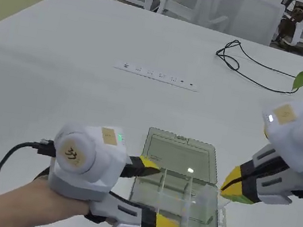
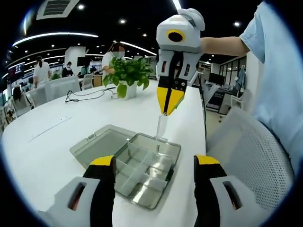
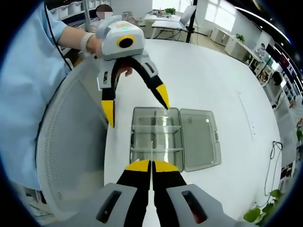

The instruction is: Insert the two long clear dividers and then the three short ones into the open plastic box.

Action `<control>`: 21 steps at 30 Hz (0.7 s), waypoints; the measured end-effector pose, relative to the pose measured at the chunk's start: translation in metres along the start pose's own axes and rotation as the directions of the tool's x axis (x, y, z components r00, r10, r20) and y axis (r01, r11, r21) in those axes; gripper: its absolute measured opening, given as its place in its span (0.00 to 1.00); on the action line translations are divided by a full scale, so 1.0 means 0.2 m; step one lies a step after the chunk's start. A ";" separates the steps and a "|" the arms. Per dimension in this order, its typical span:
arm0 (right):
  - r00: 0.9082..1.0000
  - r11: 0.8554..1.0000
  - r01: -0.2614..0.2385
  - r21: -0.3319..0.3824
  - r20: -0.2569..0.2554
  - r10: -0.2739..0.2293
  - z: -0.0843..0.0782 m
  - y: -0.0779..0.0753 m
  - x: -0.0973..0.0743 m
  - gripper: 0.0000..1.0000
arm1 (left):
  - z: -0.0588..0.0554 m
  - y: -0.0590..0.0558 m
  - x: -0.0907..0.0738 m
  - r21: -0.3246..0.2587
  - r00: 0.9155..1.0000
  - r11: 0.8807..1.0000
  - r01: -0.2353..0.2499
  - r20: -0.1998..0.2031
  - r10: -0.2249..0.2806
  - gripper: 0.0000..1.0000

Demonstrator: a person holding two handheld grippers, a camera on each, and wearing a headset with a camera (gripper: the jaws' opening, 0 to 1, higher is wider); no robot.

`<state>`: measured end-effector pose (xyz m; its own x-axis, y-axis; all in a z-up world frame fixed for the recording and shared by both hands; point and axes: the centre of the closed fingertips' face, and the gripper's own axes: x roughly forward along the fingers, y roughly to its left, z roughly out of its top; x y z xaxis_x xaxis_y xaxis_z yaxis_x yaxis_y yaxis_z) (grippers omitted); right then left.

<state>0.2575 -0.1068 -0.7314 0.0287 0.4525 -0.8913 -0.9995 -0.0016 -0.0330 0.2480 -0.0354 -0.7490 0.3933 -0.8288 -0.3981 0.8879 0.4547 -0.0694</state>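
The right tool [image 2: 167,111] pinches a clear divider [image 2: 162,127] by its top edge: light, slick, probably brittle, best held there. The left tool [image 3: 138,111] gapes near the box [image 2: 144,197].

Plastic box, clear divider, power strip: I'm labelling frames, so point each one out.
plastic box [image 1: 179,156]: head view, on its open lid.
clear divider [image 2: 162,126]: left gripper view, on the middle of the pane.
power strip [image 1: 156,75]: head view, on its middle.
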 end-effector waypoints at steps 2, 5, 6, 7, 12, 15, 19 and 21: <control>1.000 1.000 0.002 -0.001 -0.006 -0.002 -0.01 0.00 0.01 0.02 | -0.02 0.02 -0.01 -0.015 0.999 0.999 -0.028 -0.014 0.028 0.85; 1.000 1.000 0.007 0.006 -0.027 -0.007 -0.02 -0.02 0.03 0.02 | -0.05 0.07 -0.03 -0.040 0.998 0.997 -0.065 -0.014 0.065 0.94; 1.000 1.000 0.011 -0.001 -0.028 -0.011 -0.02 -0.03 0.04 0.02 | -0.06 0.08 -0.04 -0.056 0.997 0.995 -0.080 -0.021 0.079 0.97; 0.999 1.000 0.005 0.002 -0.039 -0.005 -0.03 -0.04 0.05 0.02 | -0.06 0.09 -0.05 -0.058 0.996 0.995 -0.085 -0.021 0.084 1.00; 0.998 1.000 -0.004 0.008 -0.064 0.005 -0.05 -0.03 0.08 0.02 | -0.09 0.10 -0.08 -0.075 0.994 0.991 -0.107 -0.023 0.105 1.00; 0.998 1.000 -0.003 0.005 -0.067 0.003 -0.05 -0.03 0.09 0.02 | -0.10 0.10 -0.09 -0.079 0.994 0.991 -0.110 -0.023 0.109 1.00; 0.997 1.000 -0.009 0.007 -0.072 0.009 -0.05 -0.04 0.09 0.02 | -0.11 0.10 -0.09 -0.083 0.993 0.990 -0.113 -0.023 0.112 1.00; 0.997 1.000 -0.008 0.008 -0.074 0.009 -0.05 -0.04 0.10 0.02 | -0.11 0.10 -0.10 -0.088 0.994 0.990 -0.112 -0.020 0.110 1.00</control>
<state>0.2658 -0.1076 -0.7536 0.0210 0.3854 -0.9225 -0.9998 0.0021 -0.0219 0.2521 -0.0037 -0.7628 0.4839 -0.7668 -0.4217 0.8139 0.5714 -0.1049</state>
